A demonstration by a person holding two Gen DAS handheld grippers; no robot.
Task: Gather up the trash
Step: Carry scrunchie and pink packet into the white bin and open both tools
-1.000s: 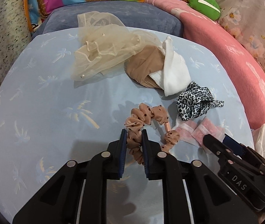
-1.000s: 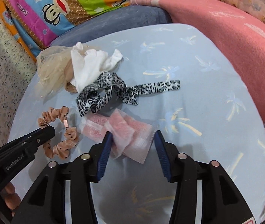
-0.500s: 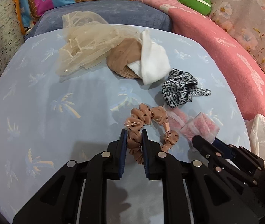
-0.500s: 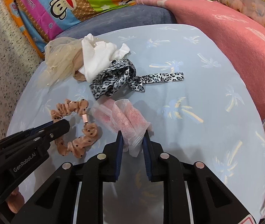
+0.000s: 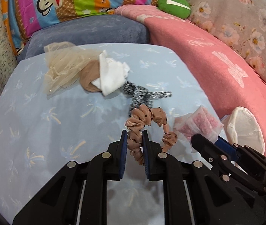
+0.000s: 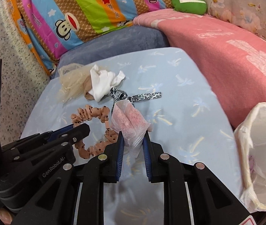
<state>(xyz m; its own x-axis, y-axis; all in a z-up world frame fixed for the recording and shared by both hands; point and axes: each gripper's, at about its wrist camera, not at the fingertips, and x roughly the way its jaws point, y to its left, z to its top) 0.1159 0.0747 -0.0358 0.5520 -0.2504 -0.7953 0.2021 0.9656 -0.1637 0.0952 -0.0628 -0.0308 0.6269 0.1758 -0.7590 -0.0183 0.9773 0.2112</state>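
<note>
Both lifted: scrunchie [image 5: 142, 129] pinched in left tongs [image 5: 134, 136], pink wrapper [image 6: 131, 123] in right tongs [image 6: 132, 136].

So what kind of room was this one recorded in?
Most likely a bedroom or similar home living space. A table in a blue palm-print cloth stands against soft furnishings: a pink blanket, a cartoon-monkey quilt and a green cushion. A lined bin sits beside it.

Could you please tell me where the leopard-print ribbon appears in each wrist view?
Left wrist: ribbon at centre, just beyond the scrunchie in the left gripper.
Right wrist: ribbon left of centre, behind the pink wrapper.
Shared landmark: white cloth beside it.
</note>
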